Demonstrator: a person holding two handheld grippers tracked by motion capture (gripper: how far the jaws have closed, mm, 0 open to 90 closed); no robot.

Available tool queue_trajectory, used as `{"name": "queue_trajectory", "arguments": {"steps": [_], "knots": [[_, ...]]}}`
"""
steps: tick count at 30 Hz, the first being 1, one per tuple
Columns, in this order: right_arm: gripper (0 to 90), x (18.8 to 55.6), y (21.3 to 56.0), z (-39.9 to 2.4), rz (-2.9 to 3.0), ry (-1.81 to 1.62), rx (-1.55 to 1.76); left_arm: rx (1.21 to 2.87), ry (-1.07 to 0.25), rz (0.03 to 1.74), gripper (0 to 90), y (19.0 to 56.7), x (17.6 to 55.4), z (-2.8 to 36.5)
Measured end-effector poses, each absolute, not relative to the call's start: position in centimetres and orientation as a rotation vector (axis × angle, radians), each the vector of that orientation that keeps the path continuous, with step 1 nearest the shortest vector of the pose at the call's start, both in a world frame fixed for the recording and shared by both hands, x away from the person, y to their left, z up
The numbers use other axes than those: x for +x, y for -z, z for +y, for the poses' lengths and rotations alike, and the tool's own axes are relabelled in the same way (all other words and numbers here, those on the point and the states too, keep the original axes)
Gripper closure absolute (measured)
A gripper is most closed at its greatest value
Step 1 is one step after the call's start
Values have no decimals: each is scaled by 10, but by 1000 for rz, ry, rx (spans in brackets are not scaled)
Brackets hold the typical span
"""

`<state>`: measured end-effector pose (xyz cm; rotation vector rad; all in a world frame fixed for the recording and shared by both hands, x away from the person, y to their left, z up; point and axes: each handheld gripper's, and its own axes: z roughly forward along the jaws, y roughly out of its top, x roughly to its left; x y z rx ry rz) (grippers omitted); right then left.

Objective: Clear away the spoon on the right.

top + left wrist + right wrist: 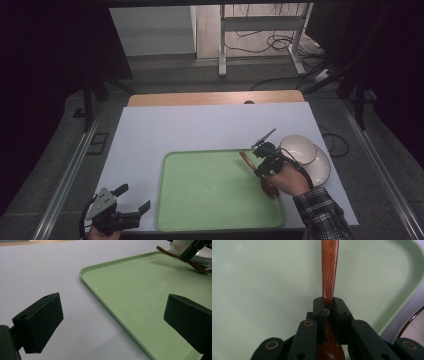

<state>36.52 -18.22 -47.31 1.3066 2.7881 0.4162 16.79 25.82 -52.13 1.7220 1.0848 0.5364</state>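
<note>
A brown wooden spoon [247, 160] hangs slanted over the right side of the green tray [210, 190], its bowl end low near the tray's right rim. My right gripper [261, 167] is shut on the spoon's handle. In the right gripper view the handle [329, 267] runs up from between the closed pads [328, 306] over the tray floor [262, 277]. My left gripper [134, 197] stands open at the table's front left, just beside the tray's left edge. In the left gripper view its jaws [112, 317] are wide apart with nothing between them, and the spoon [170, 253] lies far off.
A white bowl [297, 148] sits on a white plate [320, 167] just right of the tray, close to my right hand. The table is white with a wooden strip [215, 98] at the far edge. Beyond it stand a metal frame and floor cables.
</note>
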Motion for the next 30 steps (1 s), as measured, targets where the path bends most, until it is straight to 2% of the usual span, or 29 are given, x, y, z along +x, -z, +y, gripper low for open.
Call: {"name": "queue_trajectory", "arguments": {"steps": [9,30], "knots": [[777,366,482,-182,2790,-416,1301,1721,-536,1085,19,521,168,258],[698,358,472,-183,2748,-512,1211,1722,-538,1085,19,521,168,258]]}}
